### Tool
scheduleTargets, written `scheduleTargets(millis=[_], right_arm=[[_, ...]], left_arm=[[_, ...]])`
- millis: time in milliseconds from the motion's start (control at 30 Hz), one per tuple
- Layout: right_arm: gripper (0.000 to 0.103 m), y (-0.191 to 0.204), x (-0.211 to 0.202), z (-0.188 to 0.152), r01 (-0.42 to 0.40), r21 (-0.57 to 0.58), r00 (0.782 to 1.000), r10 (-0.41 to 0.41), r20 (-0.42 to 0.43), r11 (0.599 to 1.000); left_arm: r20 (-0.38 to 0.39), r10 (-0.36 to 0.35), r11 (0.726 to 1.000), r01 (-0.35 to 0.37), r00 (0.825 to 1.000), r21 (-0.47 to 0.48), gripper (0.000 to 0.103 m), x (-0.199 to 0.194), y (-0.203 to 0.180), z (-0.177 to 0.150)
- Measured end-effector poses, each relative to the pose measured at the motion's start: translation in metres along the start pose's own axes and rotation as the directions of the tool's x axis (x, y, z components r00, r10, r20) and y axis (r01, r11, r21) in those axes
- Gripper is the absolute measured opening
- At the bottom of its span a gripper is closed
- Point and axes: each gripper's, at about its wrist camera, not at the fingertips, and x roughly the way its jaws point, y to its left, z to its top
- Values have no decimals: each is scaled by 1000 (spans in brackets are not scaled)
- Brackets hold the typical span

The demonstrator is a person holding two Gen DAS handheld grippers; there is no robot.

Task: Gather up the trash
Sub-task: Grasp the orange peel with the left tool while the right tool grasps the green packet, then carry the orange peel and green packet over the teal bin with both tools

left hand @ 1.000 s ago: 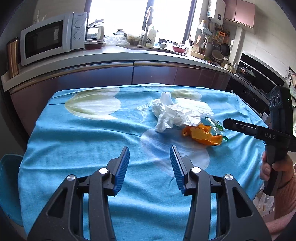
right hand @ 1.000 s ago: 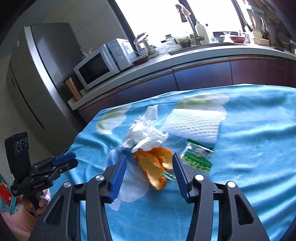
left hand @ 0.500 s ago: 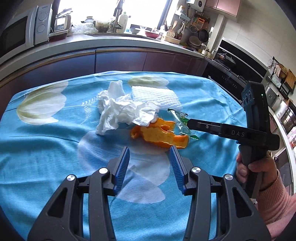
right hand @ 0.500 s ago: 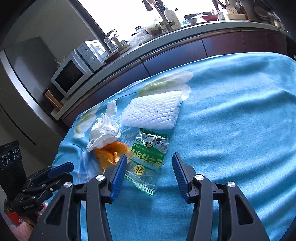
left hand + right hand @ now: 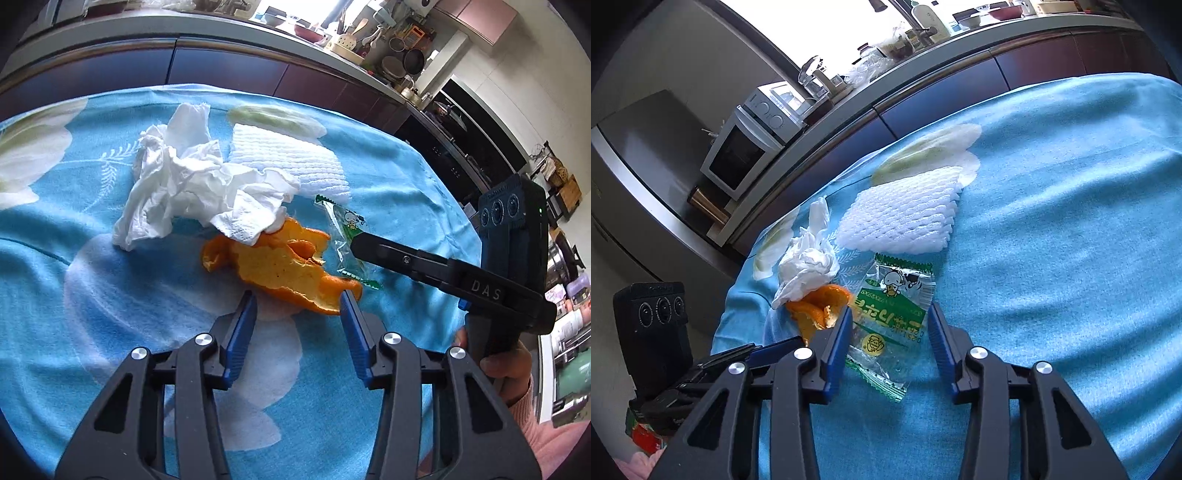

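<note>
On the blue tablecloth [image 5: 1071,221], the wide-open, empty right gripper [image 5: 890,321] straddled a light, crinkly, slippery candy wrapper [image 5: 890,317], best pinched across its flat middle.

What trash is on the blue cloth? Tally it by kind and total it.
Crumpled tissue: 1
Orange peel: 1
Green snack wrapper: 1
White foam fruit net: 1
Total: 4 pieces, all lying on the tablecloth; neither open gripper, left gripper or right gripper, holds any.
</note>
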Motion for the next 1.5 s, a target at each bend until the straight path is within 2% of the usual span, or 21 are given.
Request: scheduleTargets(millis=[67, 133, 167, 333, 633, 933, 1167, 1500], right_arm=[[17, -2, 0, -2, -16, 10, 1000, 16, -7, 1000], [12, -2, -3, -3, -24, 8, 1000, 24, -4, 1000], [10, -2, -4, -3, -30, 6, 1000, 30, -3, 1000], [4, 0, -11, -6, -68, -1, 998, 68, 13, 998], [2, 8, -28, -10, -102, -23, 994, 103, 44, 995], [2, 42, -35, -15, -136, -108, 988, 142, 52, 985], [2, 80, -24, -22, -185, -179, 981, 191, 17, 966], [2, 145, 11, -38, -282, -273, 959, 268, -88, 920]], left_arm=[[3, -5, 1000, 5, 1000, -21, 36, 2, 3, 2], [-5, -18, 999, 18, 1000, -44, 24, 6, 6, 4], [-5, -19, 998, 19, 1000, -55, 24, 7, 8, 4], [-5, -21, 997, 20, 1000, -73, 6, 9, 10, 3], [27, 6, 1000, -6, 1000, -26, 4, -13, 4, -8], [96, 69, 998, -67, 993, -23, 4, -64, 18, -29], [170, 126, 992, -120, 977, -47, 4, -116, 34, -47], [250, 204, 976, -179, 946, -122, 4, -186, 61, -80]])
